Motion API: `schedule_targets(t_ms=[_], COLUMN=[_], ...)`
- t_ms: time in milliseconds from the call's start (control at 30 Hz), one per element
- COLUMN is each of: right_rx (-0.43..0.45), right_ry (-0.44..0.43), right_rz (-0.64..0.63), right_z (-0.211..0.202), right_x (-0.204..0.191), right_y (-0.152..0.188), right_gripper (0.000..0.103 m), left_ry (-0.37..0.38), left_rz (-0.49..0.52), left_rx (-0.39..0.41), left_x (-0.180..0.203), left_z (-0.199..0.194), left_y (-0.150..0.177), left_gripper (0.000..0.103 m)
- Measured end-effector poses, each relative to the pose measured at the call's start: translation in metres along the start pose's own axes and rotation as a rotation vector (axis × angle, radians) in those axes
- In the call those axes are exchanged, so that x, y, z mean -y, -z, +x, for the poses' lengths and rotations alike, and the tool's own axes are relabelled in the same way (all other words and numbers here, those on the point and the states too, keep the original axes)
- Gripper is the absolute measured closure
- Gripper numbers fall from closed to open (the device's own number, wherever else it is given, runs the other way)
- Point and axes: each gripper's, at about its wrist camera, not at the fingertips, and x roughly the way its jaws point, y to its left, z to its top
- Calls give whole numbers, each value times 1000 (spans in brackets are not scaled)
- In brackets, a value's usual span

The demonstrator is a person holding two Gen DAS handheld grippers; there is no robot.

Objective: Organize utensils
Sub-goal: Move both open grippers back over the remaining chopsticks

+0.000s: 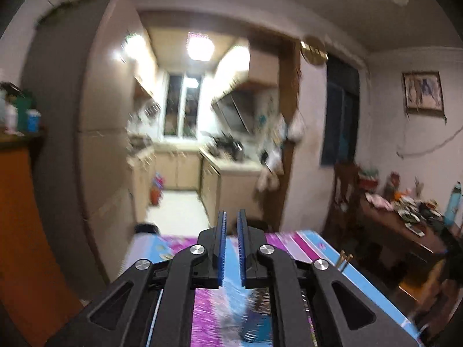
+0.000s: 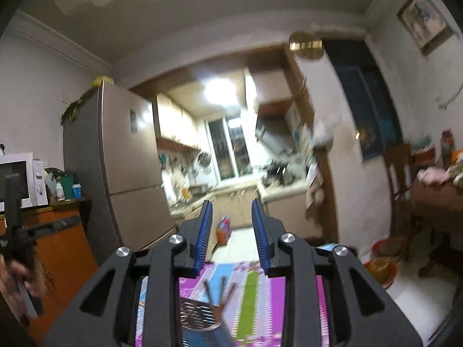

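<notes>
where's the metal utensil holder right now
In the right wrist view the metal utensil holder stands on the colourful tablecloth, low in the frame just beneath the open right tongs, with chopsticks sticking up out of it.

One utensil holder (image 2: 199, 315), three utensils (image 2: 215, 295)

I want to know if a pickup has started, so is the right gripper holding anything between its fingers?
No, the right gripper is open with only the far kitchen floor visible between its blue fingers.
</notes>
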Motion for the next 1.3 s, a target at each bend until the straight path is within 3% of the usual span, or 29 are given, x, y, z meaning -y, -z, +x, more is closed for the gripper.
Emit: schedule_targets(t_ms=[100, 200, 233, 400, 467, 600, 767, 833, 900, 1033, 1167, 1300], right_rx=[42, 42, 28, -77, -147, -311, -447, -509, -547, -623, -660, -652], right_ry=[61, 134, 165, 302, 353, 361, 285, 234, 199, 119, 103, 94], right_rz=[-76, -127, -141, -222, -249, -232, -185, -184, -215, -279, -293, -344], right_z=[-57, -103, -122, -178, -189, -198, -202, -200, -201, -197, -191, -190], right_x=[14, 29, 35, 51, 54, 59, 44, 28, 9, -26, -41, -53], right_y=[-9, -7, -2, 36, 58, 104, 154, 175, 195, 233, 252, 261], right_gripper=[62, 55, 54, 28, 24, 21, 18, 20, 32, 46, 81, 84], left_ry=[-87, -119, -112, -113, -99, -94, -53, -34, -44, -5, -3, -50], left_rz=[69, 178, 200, 278, 274, 229, 203, 207, 234, 239, 231, 212], left_rx=[81, 105, 84, -22, -71, -202, -342, -383, -404, -434, -445, -409], left_x=[-4, 5, 9, 22, 22, 16, 26, 36, 48, 72, 83, 82], left_z=[-53, -101, -113, -151, -163, -173, -188, -192, -193, -190, -184, -176], left_y=[3, 26, 37, 100, 127, 187, 256, 279, 298, 323, 339, 343], left_gripper=[73, 67, 67, 64, 61, 59, 59, 59, 59, 62, 67, 71])
